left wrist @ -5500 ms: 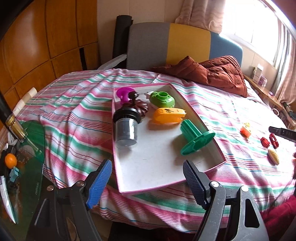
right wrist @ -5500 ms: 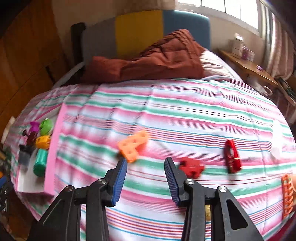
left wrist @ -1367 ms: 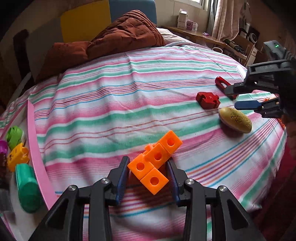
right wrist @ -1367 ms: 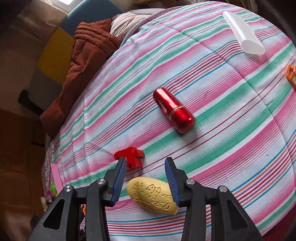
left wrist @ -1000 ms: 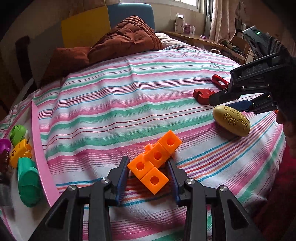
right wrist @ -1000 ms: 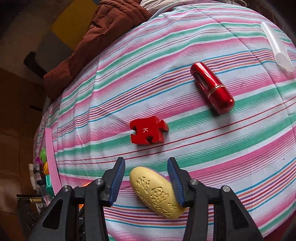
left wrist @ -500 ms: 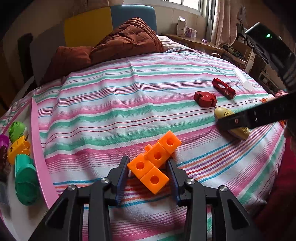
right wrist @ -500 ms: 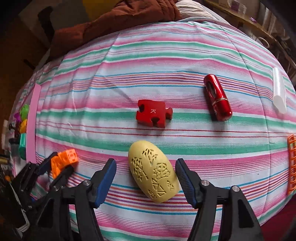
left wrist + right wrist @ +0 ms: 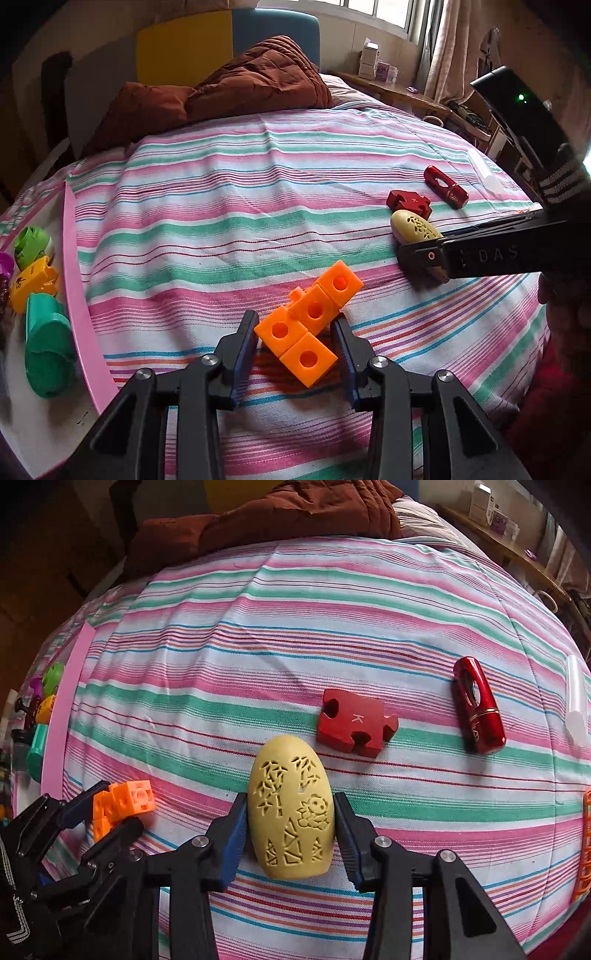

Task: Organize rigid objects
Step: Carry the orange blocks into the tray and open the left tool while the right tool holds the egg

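My left gripper (image 9: 295,341) is shut on an orange cluster of linked cubes (image 9: 310,325), low over the striped bedsheet (image 9: 229,206). The same cluster (image 9: 123,805) shows at lower left in the right wrist view. A yellow carved egg-shaped piece (image 9: 290,808) lies lengthwise between the fingers of my right gripper (image 9: 290,816). Its jaws are closing and both blue pads touch the egg's sides. In the left wrist view that gripper (image 9: 424,254) comes in from the right over the egg (image 9: 412,225).
A red puzzle piece (image 9: 356,725) and a red lipstick-like tube (image 9: 478,705) lie just beyond the egg. A clear tube (image 9: 576,701) and an orange lattice piece (image 9: 585,842) sit at the right edge. A pink-rimmed tray (image 9: 74,258) with several toys is at left. A brown quilt (image 9: 240,85) lies behind.
My right gripper rolled, widened, then closed around the yellow egg, which now lies lengthwise between its fingers. The left gripper kept still with the orange cubes.
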A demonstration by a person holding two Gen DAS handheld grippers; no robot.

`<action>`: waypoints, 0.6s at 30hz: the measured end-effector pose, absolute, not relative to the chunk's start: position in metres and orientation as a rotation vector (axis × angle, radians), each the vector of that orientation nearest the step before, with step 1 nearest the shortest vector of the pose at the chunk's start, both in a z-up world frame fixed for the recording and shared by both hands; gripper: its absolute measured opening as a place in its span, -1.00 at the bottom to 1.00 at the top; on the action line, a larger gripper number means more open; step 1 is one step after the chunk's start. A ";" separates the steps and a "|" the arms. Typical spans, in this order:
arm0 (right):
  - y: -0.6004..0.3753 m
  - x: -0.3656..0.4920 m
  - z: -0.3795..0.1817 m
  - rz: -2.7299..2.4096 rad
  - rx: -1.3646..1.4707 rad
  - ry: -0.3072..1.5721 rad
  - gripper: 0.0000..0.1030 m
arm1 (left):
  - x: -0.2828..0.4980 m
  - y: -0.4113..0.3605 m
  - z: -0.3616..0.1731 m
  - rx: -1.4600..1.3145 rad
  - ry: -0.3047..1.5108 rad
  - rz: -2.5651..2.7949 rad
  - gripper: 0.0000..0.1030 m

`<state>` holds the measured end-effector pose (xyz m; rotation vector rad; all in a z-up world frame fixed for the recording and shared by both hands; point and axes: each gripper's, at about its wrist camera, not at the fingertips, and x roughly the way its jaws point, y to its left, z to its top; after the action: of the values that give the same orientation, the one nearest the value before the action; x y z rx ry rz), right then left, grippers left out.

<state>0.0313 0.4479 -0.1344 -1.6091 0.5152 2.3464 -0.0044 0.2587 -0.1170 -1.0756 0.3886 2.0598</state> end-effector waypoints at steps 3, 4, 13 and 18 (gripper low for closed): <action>0.447 0.035 -0.134 2.361 -1.603 0.497 -0.12 | -0.002 0.257 -0.115 -1.087 0.368 2.044 -0.22; 0.443 0.035 -0.133 2.364 -1.603 0.486 -0.12 | -0.002 0.256 -0.114 -1.091 0.363 2.039 -0.22; 0.436 0.034 -0.134 2.376 -1.607 0.381 -0.13 | 0.008 0.237 -0.085 -1.053 0.296 2.053 -0.22; 0.427 0.031 -0.135 2.388 -1.596 0.305 -0.14 | 0.005 0.206 -0.060 -1.030 0.238 2.116 -0.22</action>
<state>0.0311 0.4267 -0.1351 -1.5963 0.3054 2.3877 0.0049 0.2061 -0.0602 -1.0295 0.2382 2.1159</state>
